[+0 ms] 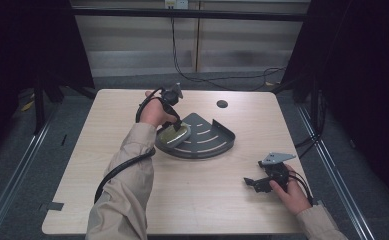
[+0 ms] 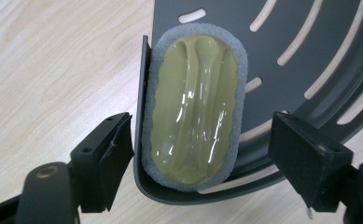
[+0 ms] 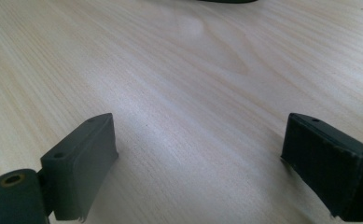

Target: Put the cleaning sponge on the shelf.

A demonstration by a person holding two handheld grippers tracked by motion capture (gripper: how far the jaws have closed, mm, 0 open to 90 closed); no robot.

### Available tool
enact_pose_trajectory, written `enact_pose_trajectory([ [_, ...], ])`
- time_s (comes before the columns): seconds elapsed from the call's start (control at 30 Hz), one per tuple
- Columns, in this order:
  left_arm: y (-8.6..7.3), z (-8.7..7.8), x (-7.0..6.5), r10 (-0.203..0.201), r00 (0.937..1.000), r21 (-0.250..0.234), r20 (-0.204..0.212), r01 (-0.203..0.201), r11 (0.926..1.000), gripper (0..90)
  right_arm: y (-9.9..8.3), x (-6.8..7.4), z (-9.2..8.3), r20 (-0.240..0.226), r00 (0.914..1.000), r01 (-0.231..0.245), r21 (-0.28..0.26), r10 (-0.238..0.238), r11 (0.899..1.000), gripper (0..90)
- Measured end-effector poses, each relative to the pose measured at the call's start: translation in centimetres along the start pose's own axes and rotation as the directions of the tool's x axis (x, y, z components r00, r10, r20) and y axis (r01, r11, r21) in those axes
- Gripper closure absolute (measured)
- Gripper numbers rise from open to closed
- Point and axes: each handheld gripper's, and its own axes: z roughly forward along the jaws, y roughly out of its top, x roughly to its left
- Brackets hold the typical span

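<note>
High view: my left gripper point(image 1: 178, 126) hangs over the sponge point(image 1: 174, 134), which lies at the left corner of the dark slotted rack point(image 1: 217, 135) mid-table point(image 1: 132, 105); right gripper point(image 1: 256, 183) rests near the front-right edge.

Left gripper view: jaws spread, pads clear of the sponge point(image 2: 193, 109). Glossy olive handle on grey foam, jammed vs the rack wall. Risk: left pad could catch that wall & tip the rack.

Right gripper view: jaws wide, nothing btwn them.
</note>
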Motion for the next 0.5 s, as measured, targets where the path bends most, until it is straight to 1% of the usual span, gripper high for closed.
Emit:
enact_pose_trajectory([
  [0.03, -0.1, 0.0, -0.1, -0.002, 1.0000, -0.002, 0.002, 0.002, 1.0000, 21.3, 0.0, 0.0, 0.0, 0.000, 1.0000, 0.000, -0.001, 0.000, 1.000, 9.3],
  [0.07, -0.1, -0.1, -0.1, 0.005, 1.0000, -0.001, 0.009, -0.005, 1.0000, 21.3, 0.0, 0.0, 0.0, 0.000, 1.0000, 0.000, -0.001, 0.000, 1.000, 9.3],
  [0.2, -0.5, -0.3, -0.1, 0.001, 1.0000, -0.001, 0.009, -0.001, 1.0000, 20.9, 0.0, 0.0, 0.0, 0.000, 1.0000, 0.000, 0.000, 0.000, 1.000, 9.4],
  [0.23, -0.7, -0.4, -0.2, -0.008, 0.9999, -0.007, 0.011, 0.008, 0.9999, 20.8, 0.0, 0.0, 0.0, 0.001, 1.0000, 0.000, -0.001, 0.000, 1.000, 9.3],
  [0.4, -1.5, -0.8, 0.0, -0.003, 0.9999, -0.009, 0.016, 0.003, 1.0000, 20.9, 0.0, 0.0, 0.0, 0.003, 1.0000, 0.000, -0.001, 0.000, 1.000, 9.3],
  [0.5, -2.2, -1.2, 0.1, -0.011, 0.9998, -0.017, 0.019, 0.011, 0.9998, 20.9, 0.0, 0.0, 0.0, 0.003, 1.0000, -0.001, -0.001, 0.001, 1.000, 9.3],
])
